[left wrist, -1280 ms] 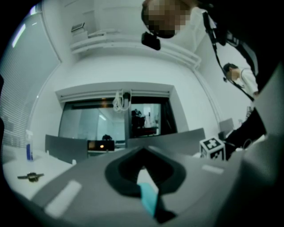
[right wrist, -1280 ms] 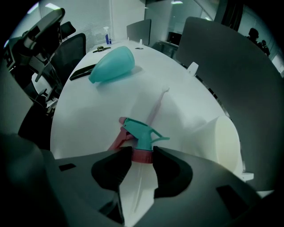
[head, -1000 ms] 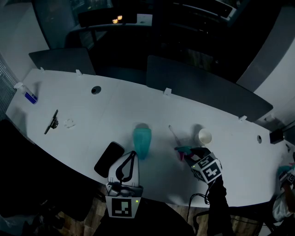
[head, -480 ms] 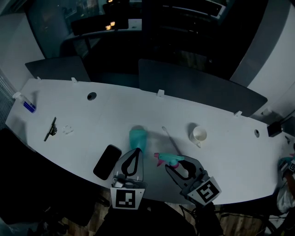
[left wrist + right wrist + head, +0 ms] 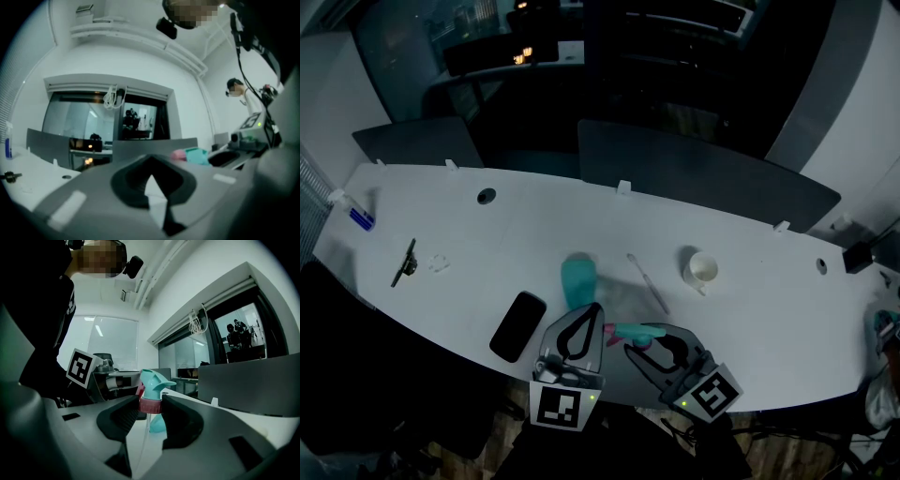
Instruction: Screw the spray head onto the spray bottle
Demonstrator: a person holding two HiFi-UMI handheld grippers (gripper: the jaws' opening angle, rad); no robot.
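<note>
A teal spray bottle (image 5: 578,281) without its head sits on the white table (image 5: 469,234), just beyond both grippers. My right gripper (image 5: 636,343) is held above the table's near edge. It is shut on the pink collar of the teal spray head (image 5: 637,331), whose nozzle points left. In the right gripper view the spray head (image 5: 152,383) stands upright between the pads, its thin dip tube (image 5: 144,439) hanging down, with the bottle (image 5: 158,423) behind. My left gripper (image 5: 591,314) is shut and empty, right beside the spray head (image 5: 194,155), near the bottle.
A black phone (image 5: 517,325) lies left of my left gripper. A white cup (image 5: 701,269) and a thin white stick (image 5: 647,283) lie beyond the right gripper. Far left are a black tool (image 5: 403,262) and a small blue bottle (image 5: 358,217). Grey partitions (image 5: 703,183) line the far edge.
My right gripper has lifted the spray head off the table and swung it left and nearer, up beside the left gripper. The left gripper has shifted slightly right.
</note>
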